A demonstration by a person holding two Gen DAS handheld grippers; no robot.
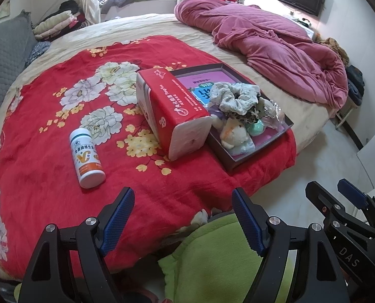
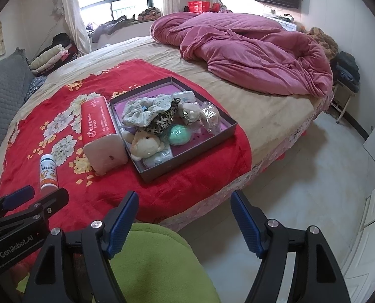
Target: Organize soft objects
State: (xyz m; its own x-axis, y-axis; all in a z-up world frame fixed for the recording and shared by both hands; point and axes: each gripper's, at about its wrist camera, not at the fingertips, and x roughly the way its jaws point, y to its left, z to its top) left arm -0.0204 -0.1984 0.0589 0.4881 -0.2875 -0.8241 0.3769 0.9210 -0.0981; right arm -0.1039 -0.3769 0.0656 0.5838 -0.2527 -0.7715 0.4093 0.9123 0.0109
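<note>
A dark shallow box [image 2: 227, 131] [image 1: 240, 162] sits on the red flowered blanket [image 1: 48, 136] [image 2: 162, 186]. It holds a pale scrunchie [image 2: 142, 109] [image 1: 235, 97], a leopard scrunchie [image 2: 162, 123], a cream plush toy [image 2: 145, 145] [image 1: 234, 132], a teal ball [image 2: 179, 134] [image 1: 256, 127], a clear bag [image 2: 210, 116] and tissue packets [image 2: 184, 97]. A red tissue pack [image 1: 174, 106] [image 2: 100, 128] lies against the box's left side. My left gripper [image 1: 182, 217] is open and empty near the bed edge. My right gripper [image 2: 184, 221] is open and empty, beside it.
A white vitamin bottle [image 1: 86, 157] [image 2: 48, 174] lies on the blanket left of the tissue pack. A pink quilt [image 1: 275, 48] [image 2: 250, 50] is heaped at the bed's far right. A green garment [image 2: 157, 260] [image 1: 217, 255] lies below the grippers. Grey cushion [image 1: 3, 58] at left.
</note>
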